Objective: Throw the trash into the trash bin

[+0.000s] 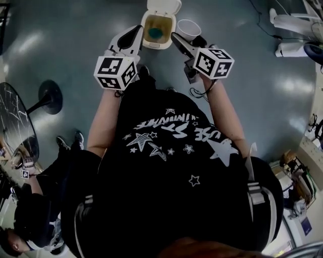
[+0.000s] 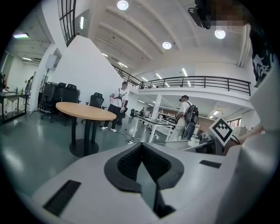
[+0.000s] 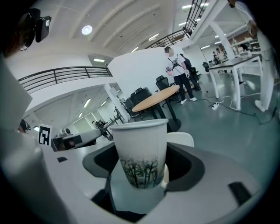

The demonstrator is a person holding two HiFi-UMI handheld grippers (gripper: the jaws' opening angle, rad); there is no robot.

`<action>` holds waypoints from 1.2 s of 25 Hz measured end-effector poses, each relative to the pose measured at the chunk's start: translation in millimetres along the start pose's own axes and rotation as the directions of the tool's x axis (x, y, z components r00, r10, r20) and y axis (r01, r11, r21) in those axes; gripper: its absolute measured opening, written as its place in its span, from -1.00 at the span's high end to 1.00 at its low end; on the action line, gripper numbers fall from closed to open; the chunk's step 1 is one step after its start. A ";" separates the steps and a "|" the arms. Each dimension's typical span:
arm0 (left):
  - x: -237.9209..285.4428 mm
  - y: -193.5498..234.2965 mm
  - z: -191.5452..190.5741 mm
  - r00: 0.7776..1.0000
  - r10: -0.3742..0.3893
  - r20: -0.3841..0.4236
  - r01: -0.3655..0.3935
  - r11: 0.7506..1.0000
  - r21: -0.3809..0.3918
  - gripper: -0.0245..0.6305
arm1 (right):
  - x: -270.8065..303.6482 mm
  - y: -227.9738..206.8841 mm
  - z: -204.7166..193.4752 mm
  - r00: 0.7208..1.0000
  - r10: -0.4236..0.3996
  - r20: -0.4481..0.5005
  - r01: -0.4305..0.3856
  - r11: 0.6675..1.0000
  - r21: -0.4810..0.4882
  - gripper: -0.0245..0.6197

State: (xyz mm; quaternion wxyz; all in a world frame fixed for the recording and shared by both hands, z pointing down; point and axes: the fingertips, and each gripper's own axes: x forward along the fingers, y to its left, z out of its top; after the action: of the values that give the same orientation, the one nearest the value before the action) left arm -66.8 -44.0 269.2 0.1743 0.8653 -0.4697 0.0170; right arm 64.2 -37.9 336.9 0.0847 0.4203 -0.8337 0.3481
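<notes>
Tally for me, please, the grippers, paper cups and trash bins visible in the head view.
grippers: 2, the left gripper and the right gripper
paper cup: 1
trash bin: 1
total: 4

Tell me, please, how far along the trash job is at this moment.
Done: the trash bin has its lid open, with a teal item already inside. In hand: the right hand-held gripper grips a paper cup just beside the bin, not over it. To do: drop the cup in. The left hand-held gripper is shut and empty.
</notes>
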 end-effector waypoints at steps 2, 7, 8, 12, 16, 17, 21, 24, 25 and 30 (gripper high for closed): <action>7.8 9.3 -1.3 1.000 -0.020 -0.014 0.020 1.000 -0.010 0.89 | 9.8 -4.6 0.7 1.000 -0.020 0.003 0.020 1.000 0.020 -0.08; 27.5 26.1 -14.4 0.995 -0.081 -0.057 0.078 0.996 -0.046 0.89 | 26.9 -13.5 0.6 0.996 -0.086 0.000 0.085 0.995 0.056 -0.08; 31.2 28.6 -17.0 0.994 -0.093 -0.062 0.090 0.994 -0.056 0.89 | 29.5 -15.8 -2.2 0.995 -0.099 -0.007 0.099 0.993 0.061 -0.08; 48.4 39.2 -24.6 0.989 -0.130 -0.075 0.124 0.989 -0.080 0.89 | 41.2 -29.4 -4.6 0.988 -0.155 -0.004 0.154 0.985 0.078 -0.08; 61.8 48.8 -39.5 0.985 -0.137 -0.105 0.127 0.987 -0.100 0.89 | 53.4 -43.8 -5.1 0.977 -0.210 0.026 0.206 0.972 0.117 -0.08; 64.7 50.9 -43.5 0.985 -0.134 -0.112 0.122 0.987 -0.103 0.89 | 57.0 -46.3 -6.2 0.976 -0.215 0.030 0.209 0.970 0.128 -0.08; 73.9 59.0 -61.5 0.985 -0.098 -0.143 0.083 0.991 -0.110 0.89 | 70.6 -56.5 -16.3 0.978 -0.210 0.010 0.207 0.967 0.146 -0.08; 82.3 65.1 -70.2 0.988 -0.065 -0.142 0.048 0.992 -0.118 0.89 | 82.5 -69.6 -19.8 0.980 -0.197 -0.002 0.195 0.972 0.134 -0.08; 84.3 66.1 -74.1 0.988 -0.055 -0.143 0.038 0.992 -0.119 0.89 | 85.7 -74.6 -21.9 0.981 -0.193 -0.007 0.192 0.973 0.129 -0.08; 93.0 68.0 -99.5 0.986 0.000 -0.165 -0.020 0.992 -0.124 0.89 | 95.2 -96.1 -34.2 0.985 -0.164 -0.048 0.168 0.981 0.096 -0.08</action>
State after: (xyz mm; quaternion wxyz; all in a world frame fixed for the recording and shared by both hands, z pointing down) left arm -57.3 -121.3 400.0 0.2663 0.8460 -0.4581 0.0600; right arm 71.9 -115.6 452.5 0.1089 0.4849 -0.7756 0.3891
